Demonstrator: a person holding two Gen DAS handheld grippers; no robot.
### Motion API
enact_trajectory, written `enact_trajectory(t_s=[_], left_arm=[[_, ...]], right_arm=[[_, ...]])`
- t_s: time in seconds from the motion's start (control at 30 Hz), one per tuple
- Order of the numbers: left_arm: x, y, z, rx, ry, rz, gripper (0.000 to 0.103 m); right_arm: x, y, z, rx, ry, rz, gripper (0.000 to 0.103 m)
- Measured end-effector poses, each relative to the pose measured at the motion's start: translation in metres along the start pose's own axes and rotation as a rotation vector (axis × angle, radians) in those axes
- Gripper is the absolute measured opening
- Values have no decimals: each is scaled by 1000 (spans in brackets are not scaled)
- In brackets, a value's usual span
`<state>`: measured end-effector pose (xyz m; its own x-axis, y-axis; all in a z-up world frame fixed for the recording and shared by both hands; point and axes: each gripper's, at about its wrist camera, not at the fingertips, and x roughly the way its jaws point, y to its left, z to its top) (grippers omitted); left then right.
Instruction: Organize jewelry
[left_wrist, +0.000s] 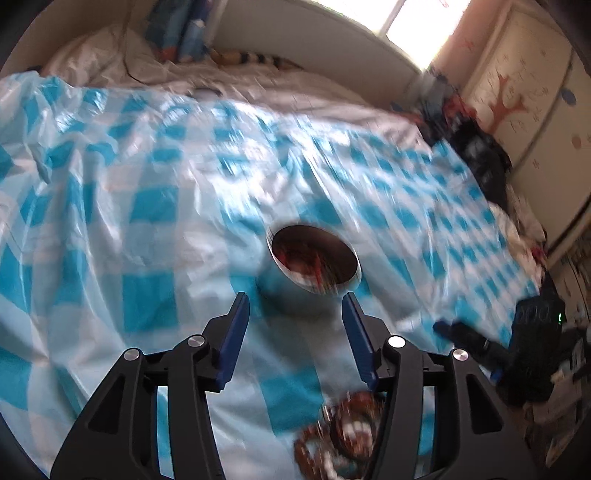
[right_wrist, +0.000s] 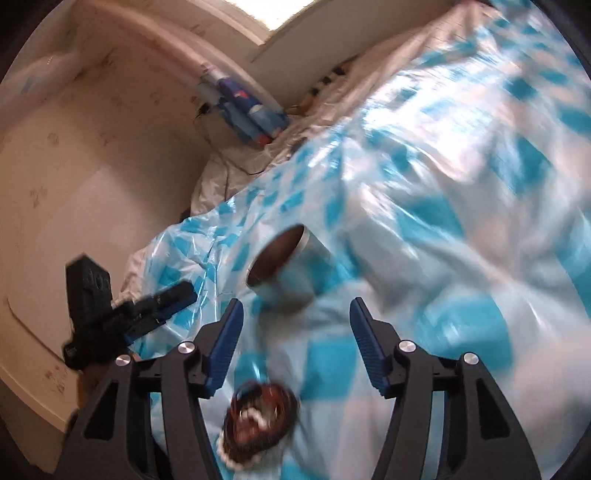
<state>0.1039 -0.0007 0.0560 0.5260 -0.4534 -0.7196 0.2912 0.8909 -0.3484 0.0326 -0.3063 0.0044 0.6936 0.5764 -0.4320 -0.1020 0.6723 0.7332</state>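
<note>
A round metal cup (left_wrist: 295, 295) stands on the blue-and-white checked sheet (left_wrist: 147, 221), with red and dark jewelry inside. My left gripper (left_wrist: 294, 302) is open just short of the cup, with nothing between its fingers. A blurred heap of brown, white and teal bead bracelets (left_wrist: 343, 432) lies on the sheet below the fingers. In the right wrist view the same cup (right_wrist: 291, 273) appears tilted just beyond my open, empty right gripper (right_wrist: 296, 305), and the bracelet heap (right_wrist: 258, 424) lies near its base. The other gripper shows at each view's side: the right gripper (left_wrist: 448, 328) and the left gripper (right_wrist: 177, 295).
The checked sheet covers a bed with rumpled white bedding (left_wrist: 110, 55) behind. Blue packets (right_wrist: 243, 110) lean on the wall at the bed's head. A dark pile of clothes (left_wrist: 480, 158) and a wardrobe with tree decals (left_wrist: 517, 92) stand to the right.
</note>
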Motion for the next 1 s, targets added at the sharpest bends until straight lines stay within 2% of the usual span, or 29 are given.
enact_trajectory(t_s=[0.17, 0.33, 0.4, 0.53, 0.6, 0.73, 0.87, 1.0], left_arm=[[12, -18, -36, 67, 98, -21, 49], [21, -40, -57, 146, 146, -51, 49], [27, -47, -64, 184, 161, -28, 49], [34, -49, -70, 223, 182, 3, 26], [35, -49, -72, 243, 191, 16, 10], [30, -50, -69, 263, 176, 16, 3], [19, -43, -59, 198, 139, -81, 3], [-5, -32, -45, 117, 42, -222, 3]], right_arm=[[-10, -8, -3, 57, -47, 4, 61], [-13, -13, -5, 78, -52, -2, 61], [-12, -15, -6, 89, -52, -3, 61], [-11, -19, -6, 110, -55, 0, 61], [-11, -22, -6, 121, -55, 4, 61], [-10, -26, -6, 141, -55, 12, 61], [-10, -27, -6, 139, -52, 12, 61], [-8, -25, -7, 128, -41, 17, 61]])
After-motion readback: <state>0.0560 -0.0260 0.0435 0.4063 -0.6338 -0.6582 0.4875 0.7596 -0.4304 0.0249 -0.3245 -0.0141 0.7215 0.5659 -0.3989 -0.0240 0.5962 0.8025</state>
